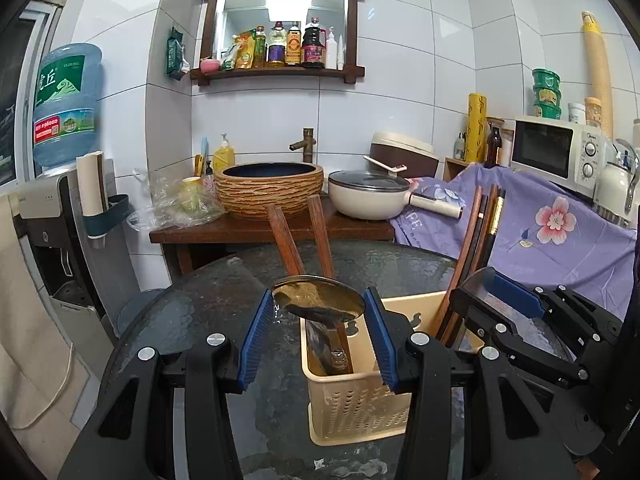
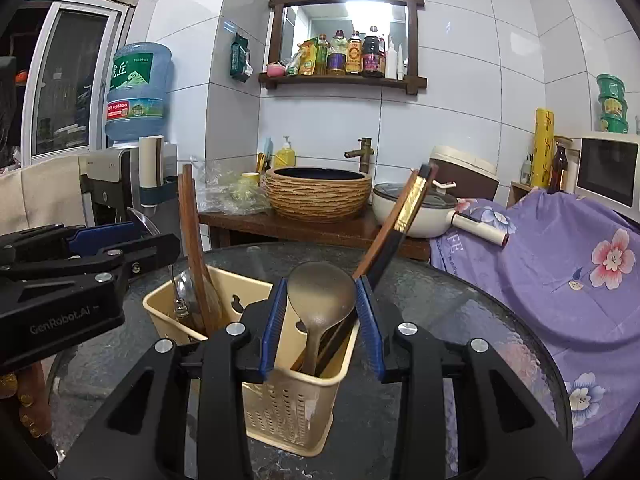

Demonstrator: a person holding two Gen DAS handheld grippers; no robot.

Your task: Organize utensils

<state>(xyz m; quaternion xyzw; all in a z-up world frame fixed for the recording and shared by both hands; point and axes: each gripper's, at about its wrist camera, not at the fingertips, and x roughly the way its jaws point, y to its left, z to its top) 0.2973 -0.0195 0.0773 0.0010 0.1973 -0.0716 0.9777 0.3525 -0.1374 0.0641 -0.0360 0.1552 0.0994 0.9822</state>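
My left gripper (image 1: 318, 336) pinches a spoon (image 1: 318, 298), my right gripper (image 2: 322, 322) another spoon (image 2: 320, 284), each over the beige caddy (image 1: 356, 404) on the glass tabletop (image 1: 180, 320). I'd lower both handles straight in, clear of the chopsticks (image 1: 298, 236). Handle depth looks partial, I think. The caddy's walls are close; elsewhere the tabletop is open.

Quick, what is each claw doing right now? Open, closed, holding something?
Left claw: closed on a metal spoon over the beige caddy.
Right claw: closed on a second spoon standing in the caddy.
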